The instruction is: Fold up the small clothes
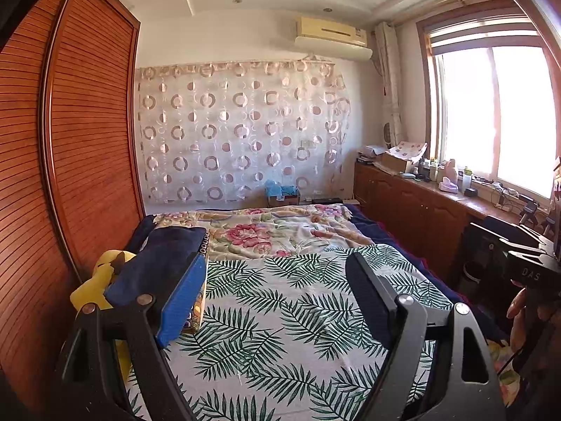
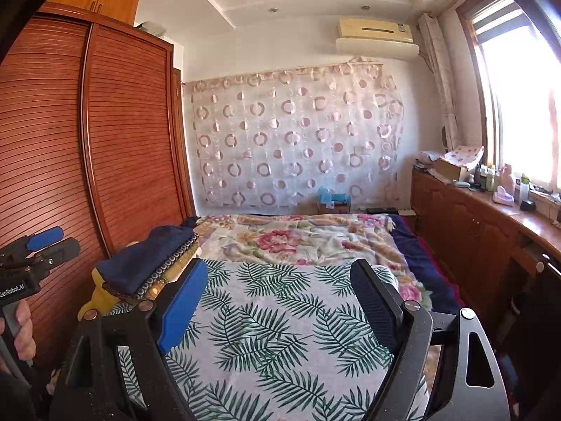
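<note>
Both tongs are hanging wide open over the bed, gripping nothing: the left gripper (image 1: 280, 294) and the right gripper (image 2: 284, 298) are each hovering above the palm-leaf sheet (image 1: 298, 315), touching nothing. The folded navy garment (image 1: 164, 259) is lying at the bed's left edge, on a yellow plush toy (image 1: 101, 273). A floral blanket (image 1: 280, 231) is covering the far end. A slatted wardrobe (image 1: 70, 140) is standing left, a window (image 1: 498, 115) right. The right view alone is showing the left hand (image 2: 17, 333).
</note>
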`<state>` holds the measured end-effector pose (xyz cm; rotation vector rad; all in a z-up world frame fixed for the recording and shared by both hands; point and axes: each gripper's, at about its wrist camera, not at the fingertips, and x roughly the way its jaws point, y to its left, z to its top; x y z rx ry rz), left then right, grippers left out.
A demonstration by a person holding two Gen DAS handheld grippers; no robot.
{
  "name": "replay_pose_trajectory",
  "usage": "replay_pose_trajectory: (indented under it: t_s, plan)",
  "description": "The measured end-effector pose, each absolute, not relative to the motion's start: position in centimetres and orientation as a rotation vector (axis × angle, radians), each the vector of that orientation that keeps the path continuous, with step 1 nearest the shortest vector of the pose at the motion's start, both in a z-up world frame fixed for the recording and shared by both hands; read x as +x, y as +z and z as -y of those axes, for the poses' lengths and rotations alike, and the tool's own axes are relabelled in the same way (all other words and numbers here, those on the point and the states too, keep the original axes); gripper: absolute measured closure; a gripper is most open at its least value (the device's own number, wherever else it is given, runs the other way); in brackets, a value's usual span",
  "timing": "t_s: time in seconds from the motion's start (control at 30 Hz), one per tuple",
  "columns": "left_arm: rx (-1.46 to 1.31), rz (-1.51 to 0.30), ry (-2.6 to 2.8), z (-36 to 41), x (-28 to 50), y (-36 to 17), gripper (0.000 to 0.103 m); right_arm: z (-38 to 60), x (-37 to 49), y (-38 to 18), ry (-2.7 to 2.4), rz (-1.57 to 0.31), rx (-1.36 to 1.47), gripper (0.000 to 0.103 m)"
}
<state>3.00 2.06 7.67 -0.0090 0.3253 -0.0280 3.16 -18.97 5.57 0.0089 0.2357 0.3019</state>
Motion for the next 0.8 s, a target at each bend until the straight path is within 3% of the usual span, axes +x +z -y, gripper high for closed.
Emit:
replay_pose_trajectory:
  t_s: [0.8]
  plan:
    - [-0.015, -0.341, -0.024, -1.9, 2.9, 6.6, 0.021, 20.8, 3.3, 5.5, 0.312, -0.235, -0.004, 0.018]
